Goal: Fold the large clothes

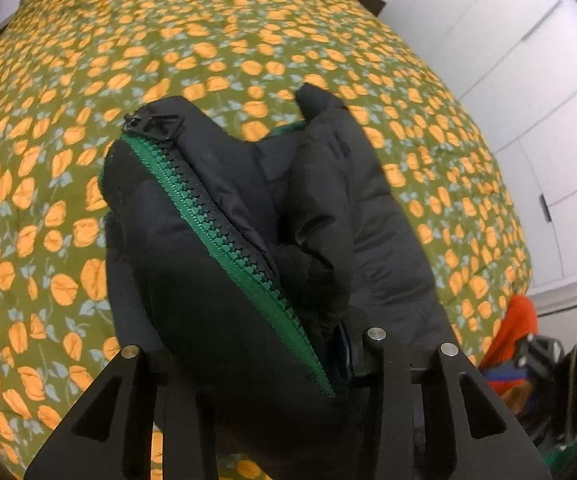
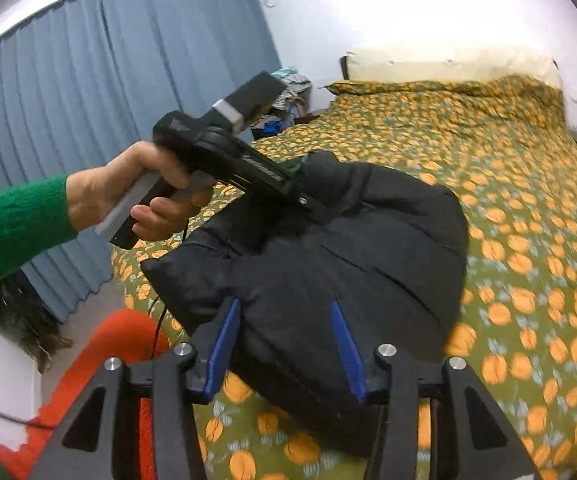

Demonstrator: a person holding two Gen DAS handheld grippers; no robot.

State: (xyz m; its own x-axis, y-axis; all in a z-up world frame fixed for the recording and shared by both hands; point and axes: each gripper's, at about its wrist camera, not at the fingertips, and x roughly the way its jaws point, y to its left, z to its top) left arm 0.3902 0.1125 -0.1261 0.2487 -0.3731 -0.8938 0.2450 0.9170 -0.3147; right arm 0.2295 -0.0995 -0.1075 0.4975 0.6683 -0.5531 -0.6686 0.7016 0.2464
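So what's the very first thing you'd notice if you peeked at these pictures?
The big puffy black jacket lying near the foot of the bed, with its bright green zipper running up close to the left camera. Under it spreads the olive bedspread covered in orange flowers. A hand in a green knitted sleeve holds the left gripper against the jacket's top.
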